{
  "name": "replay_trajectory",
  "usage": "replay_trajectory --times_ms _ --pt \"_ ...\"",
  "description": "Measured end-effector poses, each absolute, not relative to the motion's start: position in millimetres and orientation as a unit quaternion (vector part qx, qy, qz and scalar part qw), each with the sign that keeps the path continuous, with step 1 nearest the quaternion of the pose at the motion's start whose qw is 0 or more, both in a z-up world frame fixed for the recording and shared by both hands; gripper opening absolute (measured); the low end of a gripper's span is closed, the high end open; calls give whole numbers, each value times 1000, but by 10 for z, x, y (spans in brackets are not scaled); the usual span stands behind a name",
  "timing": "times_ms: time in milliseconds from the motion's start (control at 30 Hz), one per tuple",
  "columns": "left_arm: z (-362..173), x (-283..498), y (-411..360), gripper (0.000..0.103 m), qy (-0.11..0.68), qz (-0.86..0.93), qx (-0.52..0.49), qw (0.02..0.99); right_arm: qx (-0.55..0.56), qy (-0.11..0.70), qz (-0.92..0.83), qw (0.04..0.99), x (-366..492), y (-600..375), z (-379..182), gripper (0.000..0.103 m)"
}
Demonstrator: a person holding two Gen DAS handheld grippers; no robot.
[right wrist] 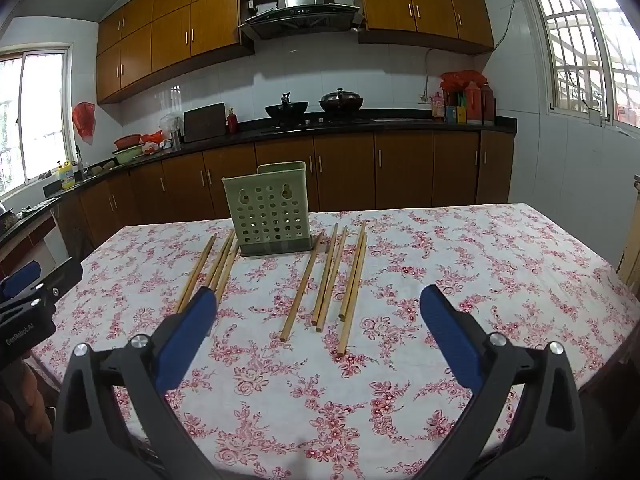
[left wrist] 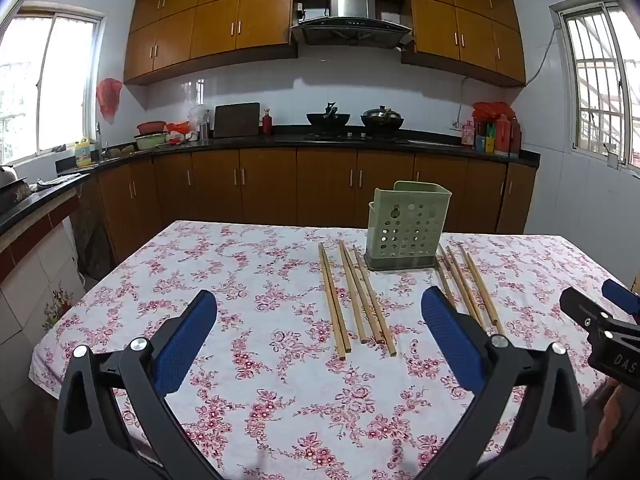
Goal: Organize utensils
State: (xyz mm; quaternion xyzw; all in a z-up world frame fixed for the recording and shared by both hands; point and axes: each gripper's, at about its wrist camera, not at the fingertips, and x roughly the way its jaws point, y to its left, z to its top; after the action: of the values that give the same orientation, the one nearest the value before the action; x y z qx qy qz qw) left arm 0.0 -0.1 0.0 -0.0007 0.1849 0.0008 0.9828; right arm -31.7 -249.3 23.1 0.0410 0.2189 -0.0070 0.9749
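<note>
Not begun: chopsticks (right wrist: 320, 276) lie loose near the table's (right wrist: 500, 280) far edge, flanking the holder (right wrist: 272, 212); both claws released, empty.

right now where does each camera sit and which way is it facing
Left wrist: on the left gripper, above the near table edge, facing the holder and far counter; its two open fingers show, the right gripper at right.
Right wrist: on the right gripper, same heading, further right; its open fingers show, the left gripper at left.
Shared: holder, chopsticks, tablecloth, stove.
</note>
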Motion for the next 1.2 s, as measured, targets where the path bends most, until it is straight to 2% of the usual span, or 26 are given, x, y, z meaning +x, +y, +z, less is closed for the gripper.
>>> replay_trajectory --times_ms 1200 --pt "20 10 -24 101 186 0 -4 983 42 220 -7 974 -302 -2487 217 99"
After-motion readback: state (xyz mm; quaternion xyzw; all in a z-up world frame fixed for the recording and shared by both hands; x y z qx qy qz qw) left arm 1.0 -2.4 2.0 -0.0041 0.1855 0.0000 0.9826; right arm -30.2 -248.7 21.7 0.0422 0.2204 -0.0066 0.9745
